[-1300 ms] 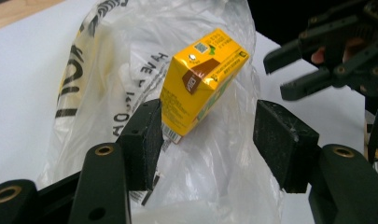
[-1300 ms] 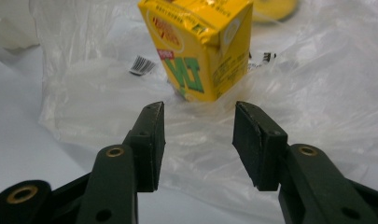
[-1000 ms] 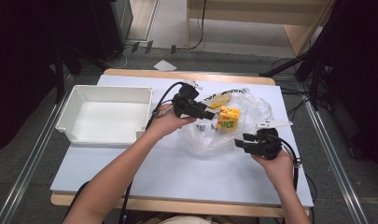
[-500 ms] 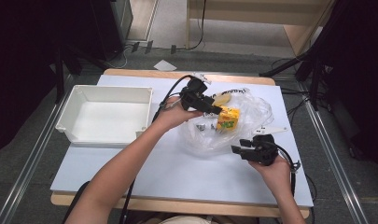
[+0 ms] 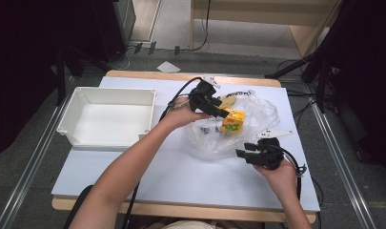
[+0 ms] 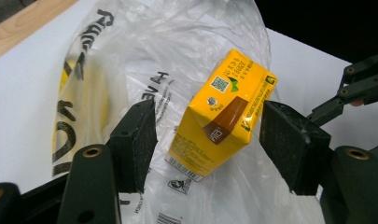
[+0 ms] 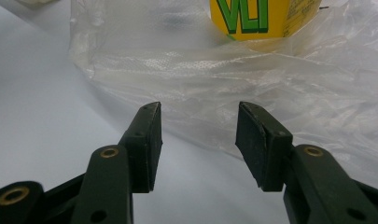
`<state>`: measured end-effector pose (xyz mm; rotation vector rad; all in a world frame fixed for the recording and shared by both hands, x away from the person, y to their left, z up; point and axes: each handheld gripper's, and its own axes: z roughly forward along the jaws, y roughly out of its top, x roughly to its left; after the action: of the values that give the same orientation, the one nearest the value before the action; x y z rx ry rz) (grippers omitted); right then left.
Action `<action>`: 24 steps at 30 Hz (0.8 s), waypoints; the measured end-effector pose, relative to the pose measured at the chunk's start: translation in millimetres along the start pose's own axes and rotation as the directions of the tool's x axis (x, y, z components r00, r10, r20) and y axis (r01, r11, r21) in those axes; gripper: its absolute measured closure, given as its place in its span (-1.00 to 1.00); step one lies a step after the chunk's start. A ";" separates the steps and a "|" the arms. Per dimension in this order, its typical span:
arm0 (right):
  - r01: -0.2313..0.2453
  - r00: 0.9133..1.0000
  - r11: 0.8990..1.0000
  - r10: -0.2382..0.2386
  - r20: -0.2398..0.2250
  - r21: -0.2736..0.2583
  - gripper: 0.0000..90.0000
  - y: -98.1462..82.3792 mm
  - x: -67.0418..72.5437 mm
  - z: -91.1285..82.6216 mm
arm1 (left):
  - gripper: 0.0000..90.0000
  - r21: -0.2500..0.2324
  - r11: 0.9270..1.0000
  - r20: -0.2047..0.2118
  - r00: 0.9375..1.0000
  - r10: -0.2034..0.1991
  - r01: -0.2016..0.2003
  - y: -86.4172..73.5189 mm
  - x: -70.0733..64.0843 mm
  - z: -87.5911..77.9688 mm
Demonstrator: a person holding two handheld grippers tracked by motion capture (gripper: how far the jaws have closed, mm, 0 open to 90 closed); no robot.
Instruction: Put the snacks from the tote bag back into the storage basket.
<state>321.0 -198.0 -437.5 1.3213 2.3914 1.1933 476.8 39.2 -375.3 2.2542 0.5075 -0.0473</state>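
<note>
Where the counter [image 5: 133,176] runs toward its near right corner, the right tool [image 5: 250,152] sits low, jaws parted and empty, pointed at the near hem of the clear plastic bag [image 5: 219,138]; in the right gripper view its pads [image 7: 147,140] stand just short of the film. The bag lies right of the counter's middle, crumpled, thin, slack. Judgement: it will slide and bunch under any pinch and gives no stiff edge.

Inside it rests a yellow drink carton [image 6: 224,112], tilted, on the film. The left tool [image 6: 207,149] straddles the carton, jaws released and just widened, pads clear of both faces. Judgement: carton is light, stiff-walled, slightly crushable, slick through plastic; best taken across its two broad flat faces at mid-height, moderate squeeze, with the bag hem pinned.

Farther back, a banana [image 5: 227,100] lies in the bag. A white bin [image 5: 147,107] stands at the far left corner.
</note>
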 end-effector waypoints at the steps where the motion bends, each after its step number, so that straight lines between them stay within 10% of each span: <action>1: -0.002 1.000 1.000 0.002 -0.001 0.000 0.15 -0.1 0.0 0.0 | -0.18 -0.004 1.000 0.013 1.000 -0.011 0.011 0.1 0.3 1.5; 24: 0.003 1.000 1.000 -0.004 -0.024 -0.007 0.15 -1.0 1.8 1.4 | -0.28 0.044 0.999 0.074 0.997 0.003 -0.006 -1.7 -0.7 37.8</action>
<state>319.9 -196.1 -438.7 1.3077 2.4032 1.2218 480.4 12.5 -401.9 2.2872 0.4657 -0.1409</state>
